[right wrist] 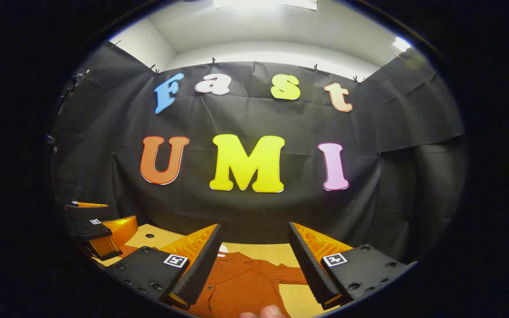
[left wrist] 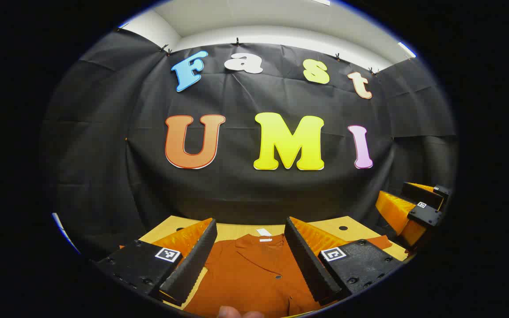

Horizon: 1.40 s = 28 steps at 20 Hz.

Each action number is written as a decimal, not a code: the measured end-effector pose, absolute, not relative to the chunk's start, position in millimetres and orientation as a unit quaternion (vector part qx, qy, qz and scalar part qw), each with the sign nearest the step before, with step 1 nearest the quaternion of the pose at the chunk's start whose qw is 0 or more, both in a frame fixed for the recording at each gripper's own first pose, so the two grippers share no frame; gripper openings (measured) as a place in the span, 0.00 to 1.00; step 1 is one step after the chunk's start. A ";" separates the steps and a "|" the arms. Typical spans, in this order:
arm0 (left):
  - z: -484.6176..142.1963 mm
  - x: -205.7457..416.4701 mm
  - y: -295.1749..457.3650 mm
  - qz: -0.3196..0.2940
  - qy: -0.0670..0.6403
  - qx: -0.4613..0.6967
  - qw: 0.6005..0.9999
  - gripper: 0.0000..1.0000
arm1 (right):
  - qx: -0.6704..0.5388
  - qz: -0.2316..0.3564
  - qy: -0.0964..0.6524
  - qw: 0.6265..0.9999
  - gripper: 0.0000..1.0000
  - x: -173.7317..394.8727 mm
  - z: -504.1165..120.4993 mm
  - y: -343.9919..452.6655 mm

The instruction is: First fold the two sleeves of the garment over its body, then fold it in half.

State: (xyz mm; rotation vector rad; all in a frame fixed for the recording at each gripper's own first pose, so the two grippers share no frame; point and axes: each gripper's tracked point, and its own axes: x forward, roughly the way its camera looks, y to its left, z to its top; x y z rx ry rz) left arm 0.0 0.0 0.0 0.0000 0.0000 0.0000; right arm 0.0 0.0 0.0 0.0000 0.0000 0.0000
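Fingertip: a person's fingertip (left wrist: 237, 312) peeks in at the very bottom edge of the left gripper view, just over the cloth; another fingertip (right wrist: 267, 312) sits at the bottom edge of the right gripper view.
Left hand-held gripper (left wrist: 251, 258): its two ribbed fingers stand spread wide apart, nothing between them, held above the shirt's chest and pointing toward the back wall.
Right hand-held gripper (right wrist: 254, 265): fingers likewise spread wide, gripping nothing, poised over the shirt's sleeve side.
Other tool seen afar: in the left gripper view the right hand-held gripper shows at the far right edge, raised off the bench; in the right gripper view the left hand-held gripper shows at the far left edge.
Garment: a rust-orange button-front shirt (left wrist: 254, 274) lies flat and face up on the bench, collar toward the back wall with a small white label at the neck, dark buttons down the front.
Sleeve: in the right gripper view one sleeve (right wrist: 287, 274) stretches sideways from the body, laid out flat on the wood and not folded over.
Bench: a light yellow wooden bench (left wrist: 351, 225) carries the shirt; small dark round holes mark its top near the far corners.
Backdrop: black cloth wall (left wrist: 104, 154) hangs behind the bench, clipped up below a white ceiling.
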 end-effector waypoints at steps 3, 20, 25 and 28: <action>-0.7 3.1 -1.2 -0.003 -0.002 0.004 1.000 0.99 | -0.012 -0.009 0.009 1.000 0.94 5.4 -5.6 -4.4; -7.9 9.1 -7.3 -0.008 -0.004 -0.001 1.000 0.99 | -0.007 -0.022 0.027 0.999 0.94 11.5 -23.8 -15.0; -4.4 11.4 -16.0 -0.019 -0.007 0.004 1.000 0.99 | -0.003 -0.027 0.026 0.999 0.94 12.6 -22.8 -25.1; -7.6 11.2 -22.3 -0.022 -0.005 0.009 1.000 0.99 | -0.006 -0.027 0.024 0.999 0.94 12.4 -21.6 -29.8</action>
